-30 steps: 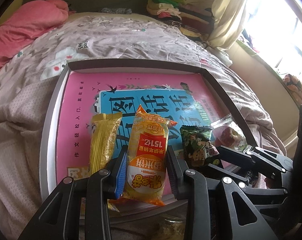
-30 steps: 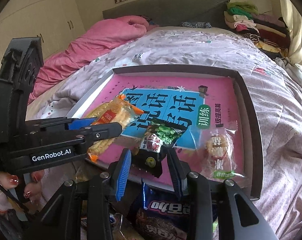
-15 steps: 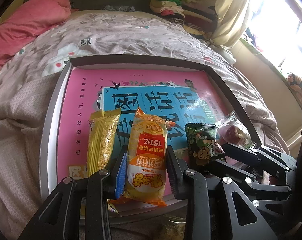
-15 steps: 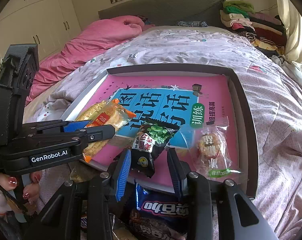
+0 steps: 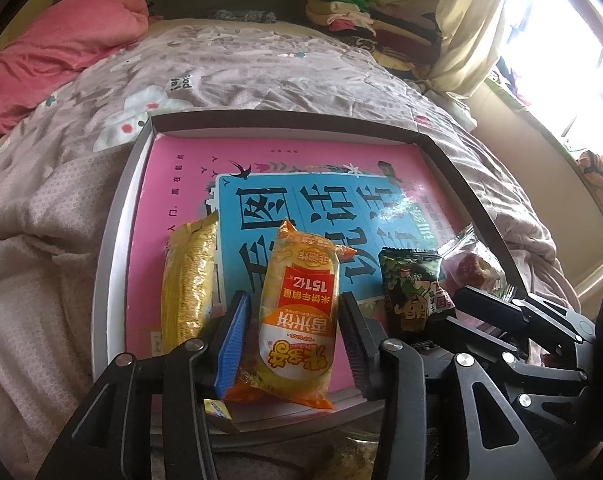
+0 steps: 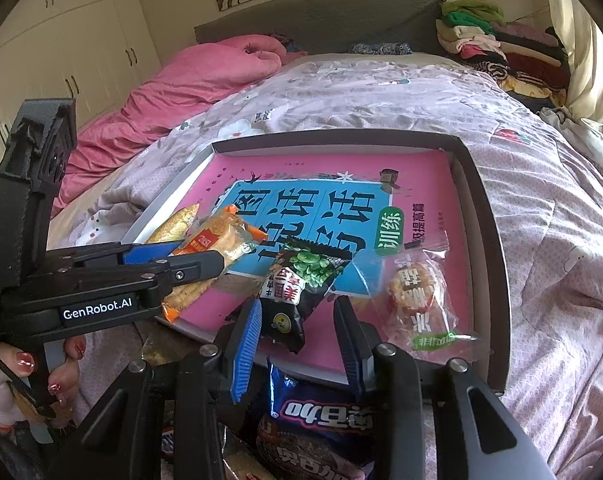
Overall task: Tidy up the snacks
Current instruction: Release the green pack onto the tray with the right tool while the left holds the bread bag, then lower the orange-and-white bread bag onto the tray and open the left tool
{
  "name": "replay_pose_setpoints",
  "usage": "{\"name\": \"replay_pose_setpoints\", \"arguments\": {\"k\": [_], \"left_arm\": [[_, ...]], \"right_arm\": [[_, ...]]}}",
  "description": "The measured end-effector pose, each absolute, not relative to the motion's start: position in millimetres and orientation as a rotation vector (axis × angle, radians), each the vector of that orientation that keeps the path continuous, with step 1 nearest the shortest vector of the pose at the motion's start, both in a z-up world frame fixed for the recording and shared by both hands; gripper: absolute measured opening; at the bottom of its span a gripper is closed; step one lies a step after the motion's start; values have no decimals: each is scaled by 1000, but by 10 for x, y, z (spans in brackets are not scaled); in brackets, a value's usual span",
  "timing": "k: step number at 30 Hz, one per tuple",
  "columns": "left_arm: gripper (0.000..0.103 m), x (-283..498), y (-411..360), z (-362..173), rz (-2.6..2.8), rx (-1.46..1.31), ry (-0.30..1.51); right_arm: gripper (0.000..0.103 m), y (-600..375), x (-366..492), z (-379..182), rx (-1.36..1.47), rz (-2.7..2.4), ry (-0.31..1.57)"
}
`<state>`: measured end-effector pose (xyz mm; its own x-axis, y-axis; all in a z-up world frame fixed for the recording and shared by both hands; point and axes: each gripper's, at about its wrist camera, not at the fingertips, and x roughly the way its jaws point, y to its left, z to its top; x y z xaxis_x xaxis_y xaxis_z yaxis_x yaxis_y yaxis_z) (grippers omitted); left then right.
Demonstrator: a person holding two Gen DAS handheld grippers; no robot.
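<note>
With the orange-and-yellow plastic rice-cracker packet (image 5: 297,320) and black-and-green pea packet (image 6: 297,284) now released into the grey rectangular tray (image 6: 485,240), both fingers are spread wide and empty.

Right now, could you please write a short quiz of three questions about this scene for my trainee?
1. True or false: the left gripper is open around the orange rice cracker pack.
2. Which pack lies between the right gripper's fingers? A) black green-pea pack B) clear cracker pack C) yellow pack
3. Fill in: the snacks lie on a pink book inside a shallow ____.

Key: 1 true; 2 A; 3 tray.
</note>
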<state>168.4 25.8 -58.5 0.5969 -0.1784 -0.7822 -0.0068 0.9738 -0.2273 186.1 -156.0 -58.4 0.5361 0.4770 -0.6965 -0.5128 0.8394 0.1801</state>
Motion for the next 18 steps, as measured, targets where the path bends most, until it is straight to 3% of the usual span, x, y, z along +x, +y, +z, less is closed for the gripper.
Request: {"name": "replay_pose_setpoints", "arguments": {"k": [18], "left_arm": [[62,1590,323,-521,-88,-227,922]], "right_arm": [[38,-1665,1858,-525,-5,580,798]]}}
